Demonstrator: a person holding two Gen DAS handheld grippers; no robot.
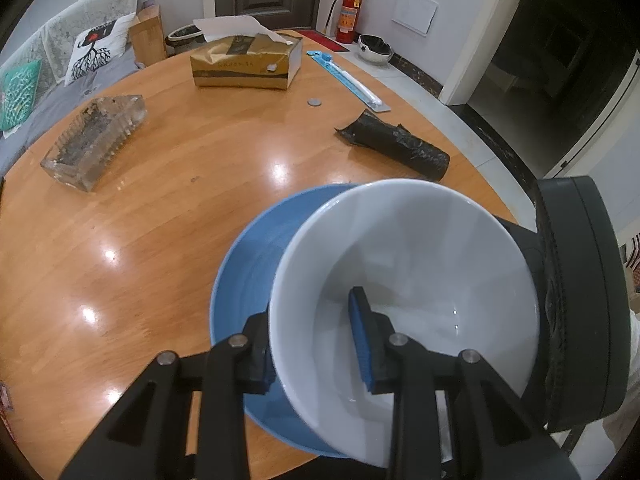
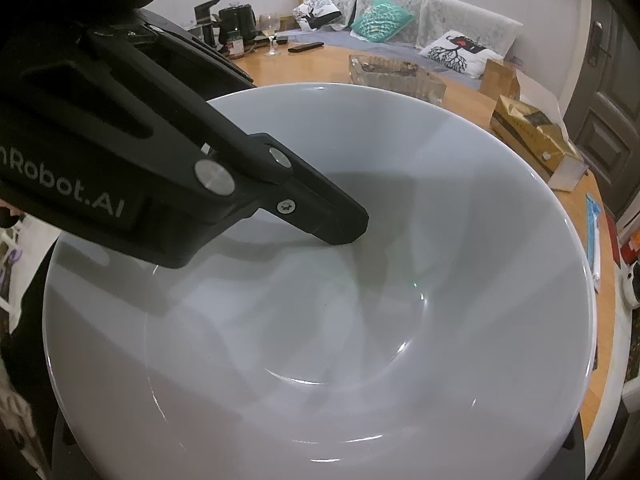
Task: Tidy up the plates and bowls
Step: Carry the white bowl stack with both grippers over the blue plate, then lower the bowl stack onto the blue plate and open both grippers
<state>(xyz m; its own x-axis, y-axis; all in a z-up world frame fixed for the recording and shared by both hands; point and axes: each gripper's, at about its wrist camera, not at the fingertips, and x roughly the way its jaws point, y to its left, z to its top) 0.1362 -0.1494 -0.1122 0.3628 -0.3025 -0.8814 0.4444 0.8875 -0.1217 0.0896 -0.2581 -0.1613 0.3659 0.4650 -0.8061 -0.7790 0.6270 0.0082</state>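
Clearly, we had the white bowl (image 1: 404, 280) clamped by its rim in our left gripper (image 1: 320, 352).
It hung at lower right over the blue plate (image 1: 248, 280) on the bench (image 1: 160, 200); our right gripper's fingers were hidden, so we could not tell their state.

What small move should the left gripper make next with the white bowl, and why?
Probably lower the white bowl straight onto the blue plate: the left gripper pinches its rim, one finger inside, and the bowl sits tilted over the plate.
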